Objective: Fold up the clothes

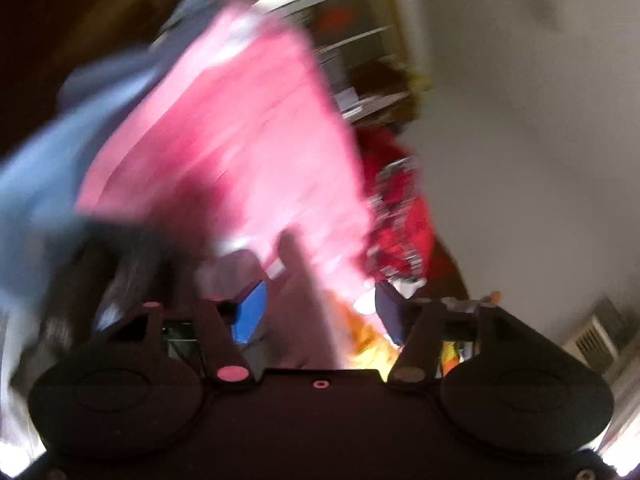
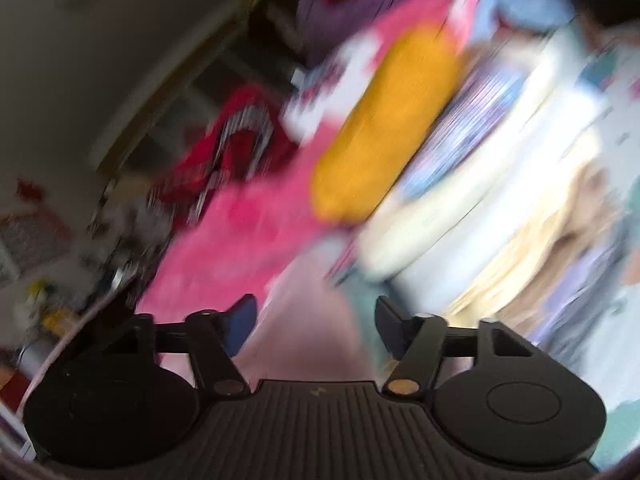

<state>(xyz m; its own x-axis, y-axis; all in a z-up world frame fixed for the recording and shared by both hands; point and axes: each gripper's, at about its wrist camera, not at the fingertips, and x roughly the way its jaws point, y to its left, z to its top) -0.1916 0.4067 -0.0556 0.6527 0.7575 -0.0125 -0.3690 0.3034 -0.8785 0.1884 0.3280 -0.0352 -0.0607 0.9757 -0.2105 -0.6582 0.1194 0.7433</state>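
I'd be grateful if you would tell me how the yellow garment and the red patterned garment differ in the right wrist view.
The yellow garment is one plain colour; the red patterned garment carries white, stripe-like markings. The yellow garment looks like a compact, rounded bundle, while the red patterned garment lies spread and rumpled. The yellow garment lies right of the red patterned garment, beside pale folded fabrics. Both are blurred, both border the pink cloth, and neither is between the open right gripper fingers.

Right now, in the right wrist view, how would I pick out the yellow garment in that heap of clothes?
Start at the heap of clothes that fills the right of the right wrist view. The yellow garment lies on its left side, a long mustard shape slanting up to the right. It is the only plain yellow piece, between the pink cloth on its left and the striped cloth on its right.
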